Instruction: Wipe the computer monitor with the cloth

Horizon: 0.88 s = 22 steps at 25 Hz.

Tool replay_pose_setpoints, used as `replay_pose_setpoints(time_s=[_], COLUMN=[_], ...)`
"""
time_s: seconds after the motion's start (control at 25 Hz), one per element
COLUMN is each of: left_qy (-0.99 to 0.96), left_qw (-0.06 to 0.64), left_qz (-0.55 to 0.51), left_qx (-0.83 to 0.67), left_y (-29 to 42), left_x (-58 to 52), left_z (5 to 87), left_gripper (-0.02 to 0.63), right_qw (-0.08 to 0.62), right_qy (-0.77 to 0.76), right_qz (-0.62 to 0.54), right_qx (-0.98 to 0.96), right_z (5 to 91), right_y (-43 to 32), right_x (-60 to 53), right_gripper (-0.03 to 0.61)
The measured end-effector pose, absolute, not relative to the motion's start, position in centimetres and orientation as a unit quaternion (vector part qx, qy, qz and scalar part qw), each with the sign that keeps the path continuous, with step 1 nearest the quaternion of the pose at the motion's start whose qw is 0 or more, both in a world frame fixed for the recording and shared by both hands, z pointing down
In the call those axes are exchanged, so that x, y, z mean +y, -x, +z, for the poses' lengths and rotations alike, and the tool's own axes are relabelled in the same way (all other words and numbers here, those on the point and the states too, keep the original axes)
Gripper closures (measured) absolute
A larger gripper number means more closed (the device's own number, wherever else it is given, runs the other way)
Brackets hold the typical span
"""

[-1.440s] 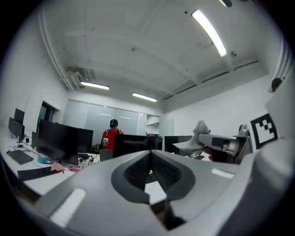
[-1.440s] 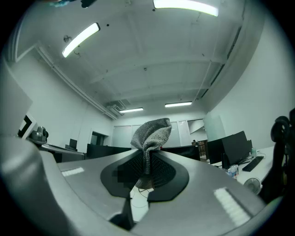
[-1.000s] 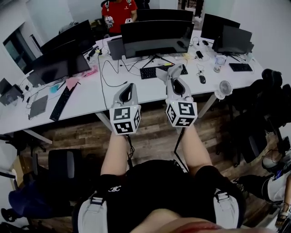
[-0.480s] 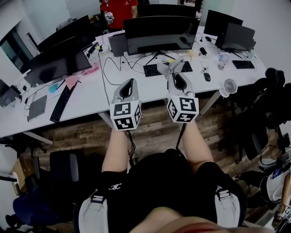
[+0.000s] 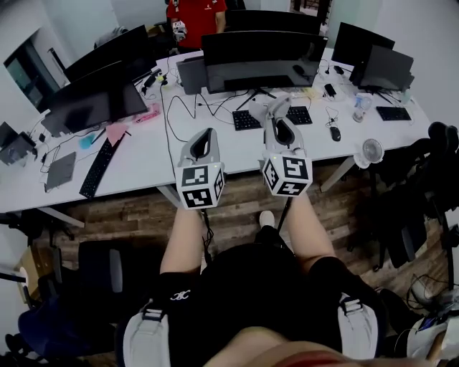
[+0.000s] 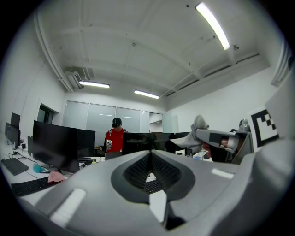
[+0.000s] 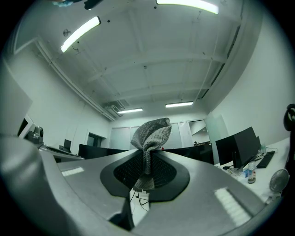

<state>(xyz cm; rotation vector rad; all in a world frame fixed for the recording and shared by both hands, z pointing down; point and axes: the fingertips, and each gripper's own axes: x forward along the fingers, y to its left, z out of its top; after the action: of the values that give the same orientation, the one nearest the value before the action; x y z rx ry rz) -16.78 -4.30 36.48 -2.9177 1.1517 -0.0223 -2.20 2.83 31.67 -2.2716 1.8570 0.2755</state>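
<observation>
While the right gripper (image 7: pixel 146 160) is clamped tight on a grey knitted cloth (image 7: pixel 152 131), the left gripper (image 6: pixel 150 156) has its jaws closed together at the tips with nothing between them. The cloth is pinched part-way along its length, so a loose bunch stands out past the jaw tips and a short tail hangs below between the pads. It looks soft, light and limp, a thing that will fold and flatten against whatever it is pressed to. The free bunch ahead of the jaws is probably the part to wipe with, and the present hold seems well placed, though a hard drag could pull the knit out of the grip. From the head view both grippers sit in the middle of the frame above the near edge of the white desk (image 5: pixel 143 154), side by side and apart. The wide dark monitor (image 5: pixel 262 61) stands in the upper middle of the frame, beyond a keyboard (image 5: pixel 244 120), well apart from the cloth, so wiping has not begun. Its screen is likely fragile and it rests on a thin stand (image 5: pixel 252 94), so light, even pressure seems wise. Other screens fill the upper left and upper right, and a person in red (image 5: pixel 195 13) stands at the top edge
</observation>
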Motion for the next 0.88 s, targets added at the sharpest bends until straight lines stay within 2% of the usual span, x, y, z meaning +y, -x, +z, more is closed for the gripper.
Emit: replay_pose_setpoints(time_s=[0.88], left_qy=[0.885], left_qw=[0.007], left_qz=[-0.02], left_qx=[0.465], left_y=[1.4], left_x=[-22.9], left_z=[35.4], left_gripper=[0.568], right_qw=[0.101], right_qy=[0.688], right_qz=[0.072], right_qx=[0.715], right_z=[30.9], right_y=[-13.6], right_x=[-19.9], right_gripper=[0.548])
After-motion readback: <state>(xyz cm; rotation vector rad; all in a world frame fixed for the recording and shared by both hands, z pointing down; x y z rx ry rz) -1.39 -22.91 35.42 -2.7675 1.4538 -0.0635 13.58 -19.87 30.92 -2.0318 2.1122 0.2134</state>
